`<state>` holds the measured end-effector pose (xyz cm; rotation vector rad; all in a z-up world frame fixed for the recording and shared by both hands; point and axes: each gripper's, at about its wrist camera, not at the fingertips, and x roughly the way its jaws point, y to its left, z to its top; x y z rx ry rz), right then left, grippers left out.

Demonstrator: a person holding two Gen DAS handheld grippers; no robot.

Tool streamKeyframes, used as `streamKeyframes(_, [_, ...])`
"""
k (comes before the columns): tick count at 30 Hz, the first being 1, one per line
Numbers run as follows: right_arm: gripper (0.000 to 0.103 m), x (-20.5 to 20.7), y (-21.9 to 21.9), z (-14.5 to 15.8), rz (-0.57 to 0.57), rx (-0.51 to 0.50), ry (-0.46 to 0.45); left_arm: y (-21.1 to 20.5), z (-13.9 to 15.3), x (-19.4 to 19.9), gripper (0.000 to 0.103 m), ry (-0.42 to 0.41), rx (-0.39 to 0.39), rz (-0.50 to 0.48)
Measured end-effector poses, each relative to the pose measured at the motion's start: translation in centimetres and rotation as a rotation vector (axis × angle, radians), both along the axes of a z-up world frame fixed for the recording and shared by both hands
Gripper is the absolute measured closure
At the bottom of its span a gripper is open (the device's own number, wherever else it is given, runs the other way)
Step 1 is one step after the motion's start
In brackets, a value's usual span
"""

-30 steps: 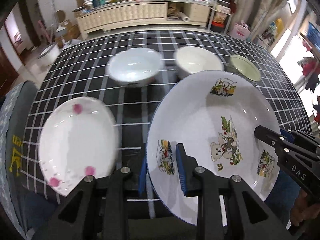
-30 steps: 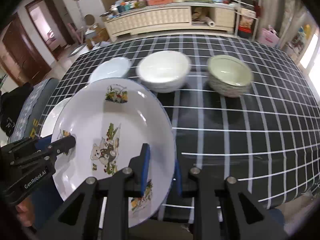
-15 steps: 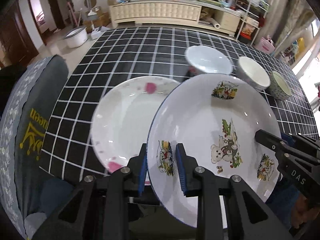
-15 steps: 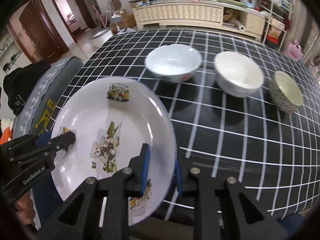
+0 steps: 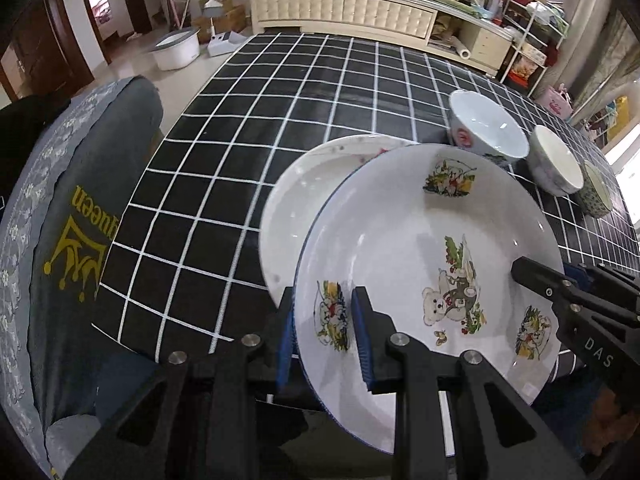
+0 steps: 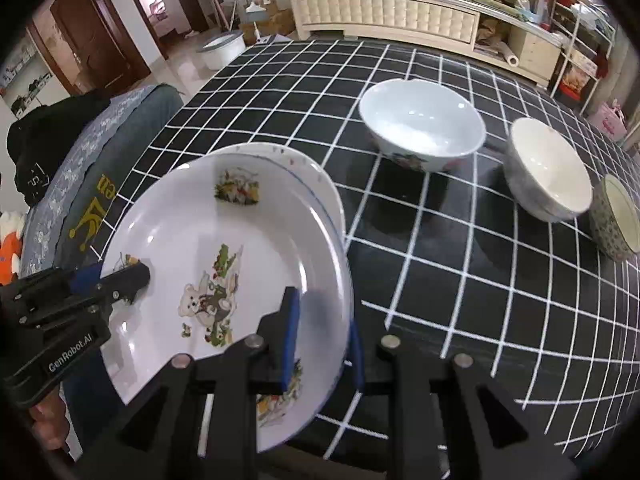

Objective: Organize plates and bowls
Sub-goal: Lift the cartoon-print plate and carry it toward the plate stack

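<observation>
A large white plate with bear pictures (image 5: 420, 248) (image 6: 224, 248) is held by both grippers above the table's near edge. My left gripper (image 5: 324, 332) is shut on its left rim and shows in the right wrist view as the left gripper (image 6: 128, 276). My right gripper (image 6: 324, 340) is shut on the opposite rim and appears in the left wrist view as the right gripper (image 5: 532, 276). The bear plate covers most of a white pink-flowered plate (image 5: 296, 208) (image 6: 298, 159) lying on the table. Whether the two plates touch I cannot tell.
On the black checked tablecloth (image 5: 280, 100), to the right, stand a pale blue bowl (image 6: 420, 124), a cream bowl (image 6: 548, 164) and a green patterned bowl (image 6: 618, 216) in a row. A grey covered chair (image 5: 60, 220) stands at the table's left end.
Both grippers carried the bear plate leftward until it came over the pink-flowered plate. The bowls slid to the right of both views. Both grips stayed the same.
</observation>
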<state>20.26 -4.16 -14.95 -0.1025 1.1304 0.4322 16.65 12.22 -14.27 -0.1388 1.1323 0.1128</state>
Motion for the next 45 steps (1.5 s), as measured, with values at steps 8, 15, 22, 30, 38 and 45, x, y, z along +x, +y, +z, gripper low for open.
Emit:
streamKeyframes(8, [0.076, 1.1, 0.9, -0.6, 0.001, -0.017, 0.014, 1.5, -0.9, 1.4, 0.079, 0.013, -0.004, 0.01])
streamKeyframes(15, [0.076, 2.3, 0.9, -1.4, -0.014, -0.034, 0.041, 1.7, -1.6, 2.6, 0.081, 0.018, -0.021, -0.011])
streamKeyframes(22, [0.076, 3.2, 1.2, -1.7, -0.021, -0.05, 0.033, 1.8, -2.3, 3.6, 0.081, 0.025, -0.034, -0.013])
streamKeyframes(30, [0.075, 4.5, 1.6, -1.9, -0.02, -0.052, 0.024, 2.0, -2.6, 4.7, 0.081, 0.024, -0.036, -0.025])
streamKeyframes(38, [0.074, 4.4, 1.9, -2.1, -0.008, -0.066, 0.017, 1.8, -2.5, 4.9, 0.081, 0.029, -0.021, -0.033])
streamKeyframes(45, [0.071, 4.2, 2.4, -2.1, 0.005, -0.095, 0.006, 1.9, -2.3, 4.4, 0.081, 0.027, -0.015, -0.029])
